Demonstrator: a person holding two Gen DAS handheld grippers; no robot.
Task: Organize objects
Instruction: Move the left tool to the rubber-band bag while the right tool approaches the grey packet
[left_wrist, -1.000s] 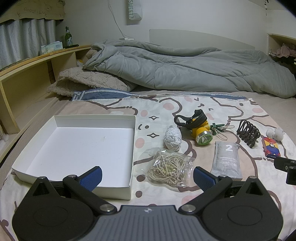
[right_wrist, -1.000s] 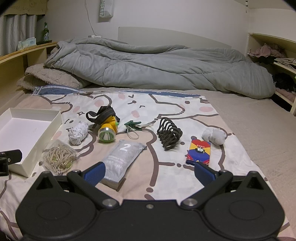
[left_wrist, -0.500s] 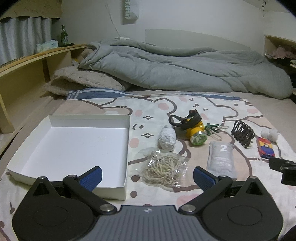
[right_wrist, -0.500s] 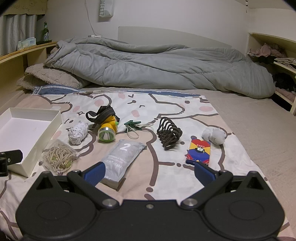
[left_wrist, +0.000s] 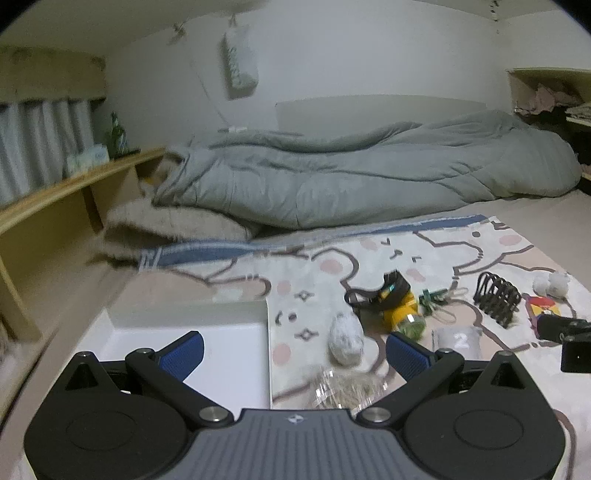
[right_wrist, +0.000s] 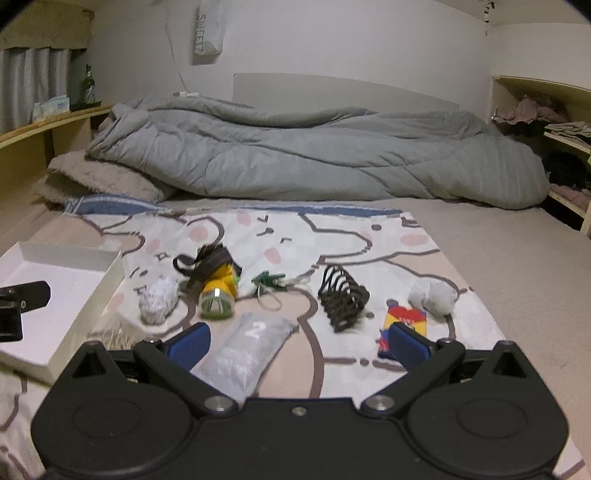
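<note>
Small items lie on a cartoon-print sheet: a white crumpled ball, a yellow headlamp, green clips, a dark hair claw, a grey pouch marked 2, a red-yellow-blue packet, a white fluffy lump and a bag of rubber bands. A shallow white box sits on the left. My left gripper is open, low over the box edge and the bag. My right gripper is open above the grey pouch, holding nothing.
A rumpled grey duvet and a beige pillow fill the far side of the bed. A wooden shelf with a green bottle runs along the left; shelves with clothes stand at the right.
Both grippers have dropped lower and moved forward toward the items; the left view has tilted up and turned slightly. Both stay open and no item has moved.
</note>
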